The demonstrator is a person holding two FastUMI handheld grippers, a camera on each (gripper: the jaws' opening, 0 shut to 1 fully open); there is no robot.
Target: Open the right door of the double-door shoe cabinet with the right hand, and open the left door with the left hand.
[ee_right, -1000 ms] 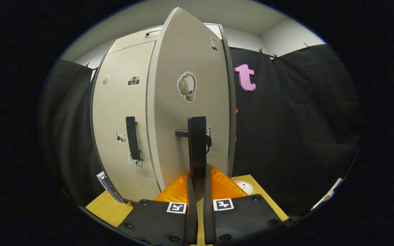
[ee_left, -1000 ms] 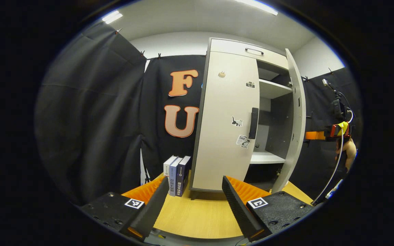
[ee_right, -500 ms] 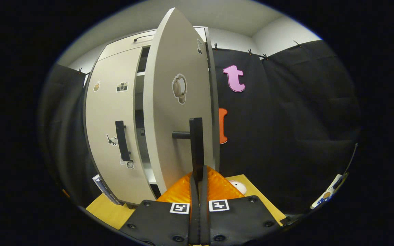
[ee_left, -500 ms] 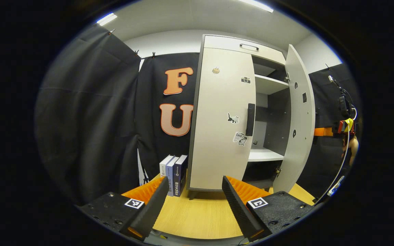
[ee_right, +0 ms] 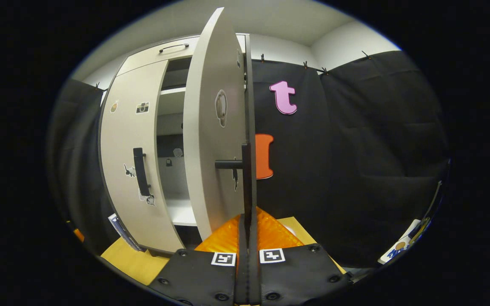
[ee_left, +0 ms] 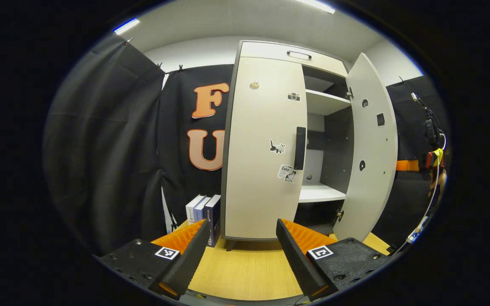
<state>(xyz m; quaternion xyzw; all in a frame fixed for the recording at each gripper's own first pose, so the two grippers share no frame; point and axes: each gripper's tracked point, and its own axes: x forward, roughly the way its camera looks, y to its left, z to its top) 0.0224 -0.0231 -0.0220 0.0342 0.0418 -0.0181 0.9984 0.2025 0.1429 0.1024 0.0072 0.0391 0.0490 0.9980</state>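
My right gripper [ee_right: 248,238] clamps the right door's handle [ee_right: 247,187] at 12 o'clock, door swung wide. Left gripper [ee_left: 240,250] gapes empty; left door handle [ee_left: 300,148] waits beyond, 1 o'clock. Next, I judge: reach and close on it.

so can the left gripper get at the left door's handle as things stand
Probably yes: the left gripper is open, and bare table lies between it and the shut left door, whose handle faces it unobstructed.
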